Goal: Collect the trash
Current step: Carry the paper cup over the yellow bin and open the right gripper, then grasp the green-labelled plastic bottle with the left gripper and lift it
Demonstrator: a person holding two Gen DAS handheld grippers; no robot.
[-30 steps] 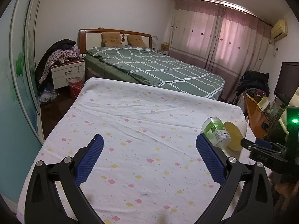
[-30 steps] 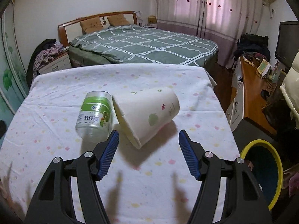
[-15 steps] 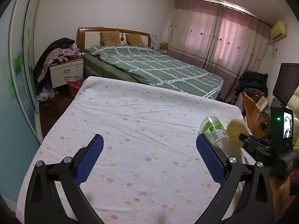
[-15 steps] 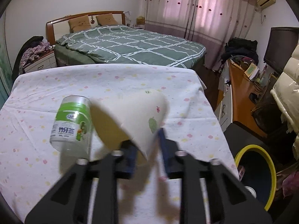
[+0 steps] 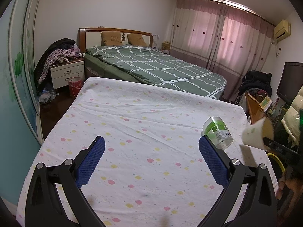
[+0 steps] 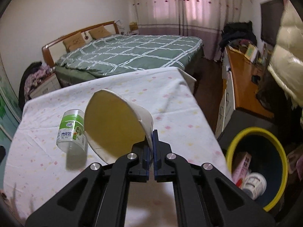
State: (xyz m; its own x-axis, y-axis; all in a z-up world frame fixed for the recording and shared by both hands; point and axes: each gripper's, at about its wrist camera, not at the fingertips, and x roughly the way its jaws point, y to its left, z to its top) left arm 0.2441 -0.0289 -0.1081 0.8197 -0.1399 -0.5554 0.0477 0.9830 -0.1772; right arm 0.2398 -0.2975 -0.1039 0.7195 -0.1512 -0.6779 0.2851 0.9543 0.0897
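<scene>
My right gripper is shut on the rim of a white paper cup, squashed flat and lifted off the flowered sheet, its yellowish inside facing the camera. In the left wrist view the paper cup hangs at the right edge, above the table's side. A clear plastic bottle with a green label lies on the sheet left of the cup; the bottle also lies just beyond my left gripper's right finger. My left gripper is open over the sheet with nothing between its fingers.
A yellow-rimmed bin with trash inside stands on the floor right of the table. Behind are a green bed, a nightstand, a wooden desk and a person's pale padded sleeve.
My right gripper closed on the paper cup's rim, lifted it off the sheet and carried it right while rolling. The left gripper and the bottle stayed put.
</scene>
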